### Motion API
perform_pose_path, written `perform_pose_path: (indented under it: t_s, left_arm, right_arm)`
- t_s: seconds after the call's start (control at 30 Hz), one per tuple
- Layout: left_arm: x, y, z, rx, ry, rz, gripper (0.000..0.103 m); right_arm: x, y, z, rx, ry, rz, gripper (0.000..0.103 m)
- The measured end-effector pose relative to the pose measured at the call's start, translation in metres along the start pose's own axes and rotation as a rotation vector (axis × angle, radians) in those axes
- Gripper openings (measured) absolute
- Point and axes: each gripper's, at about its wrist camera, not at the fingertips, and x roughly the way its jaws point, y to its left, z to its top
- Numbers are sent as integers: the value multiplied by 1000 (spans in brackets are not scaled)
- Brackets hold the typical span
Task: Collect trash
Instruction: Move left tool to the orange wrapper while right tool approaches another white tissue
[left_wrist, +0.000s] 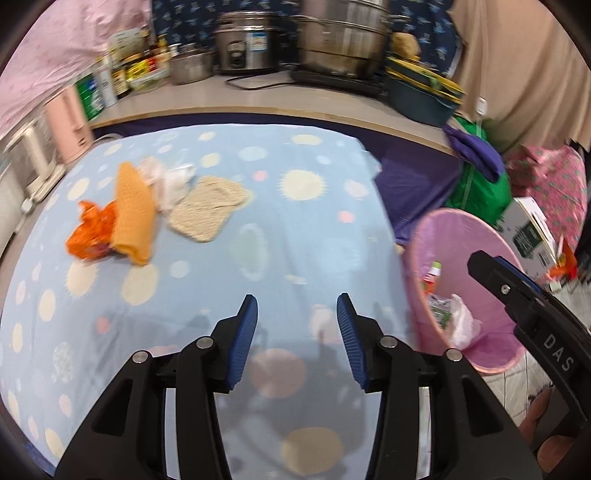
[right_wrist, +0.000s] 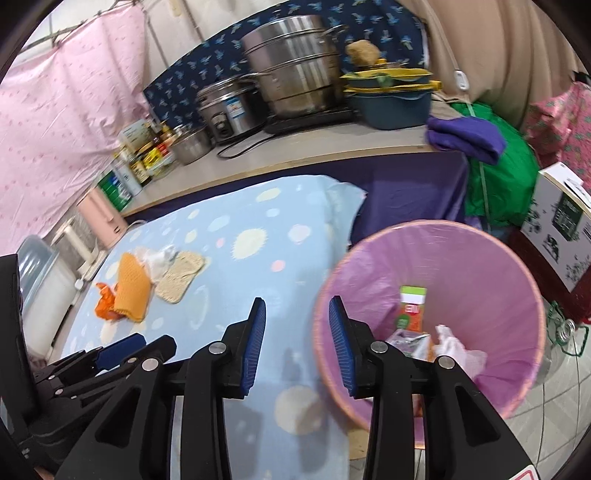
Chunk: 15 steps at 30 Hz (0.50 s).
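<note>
On the blue dotted tablecloth (left_wrist: 258, 206) lies a pile at the far left: an orange wrapper (left_wrist: 88, 232), an orange knitted cloth (left_wrist: 135, 210), a crumpled clear plastic bag (left_wrist: 168, 181) and a beige knitted pad (left_wrist: 207, 206). The pile also shows in the right wrist view (right_wrist: 129, 284). A pink-lined trash bin (right_wrist: 461, 258) stands right of the table and holds a green-orange packet (right_wrist: 410, 306) and white plastic (right_wrist: 454, 347). My left gripper (left_wrist: 297, 306) is open and empty above the table. My right gripper (right_wrist: 297, 310) is open and empty at the bin's left rim.
A counter (left_wrist: 258, 96) behind the table carries steel pots (left_wrist: 340, 37), a rice cooker (left_wrist: 243, 40), jars and a blue basin (left_wrist: 421, 96). A green bag (right_wrist: 498, 177), a purple cloth (right_wrist: 465, 136) and a cardboard box (right_wrist: 561, 218) stand right of the bin.
</note>
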Motion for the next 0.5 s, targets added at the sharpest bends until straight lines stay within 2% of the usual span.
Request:
perform_pose_path:
  t_s: [0.03,0.3,0.37,0.4,0.5]
  left_arm:
    - [0,13,0,-24,0,17,49]
    - [-6,112,5,-214,-25,146,64]
    - [-7,137,7,-262,-36,176,71]
    - [-7,146,8,-281,-41,191,77]
    - [-4,174,13,-328,-45,215,80]
  right_arm:
    - [3,7,0,-12,4,9,38]
    - [33,73,-3,-112,50,81,38]
    - [41,87,-5,-132,62,91,38]
    - [45,94,-5,-141,68,96,38]
    - [58,110,-5,-160,85,104,38]
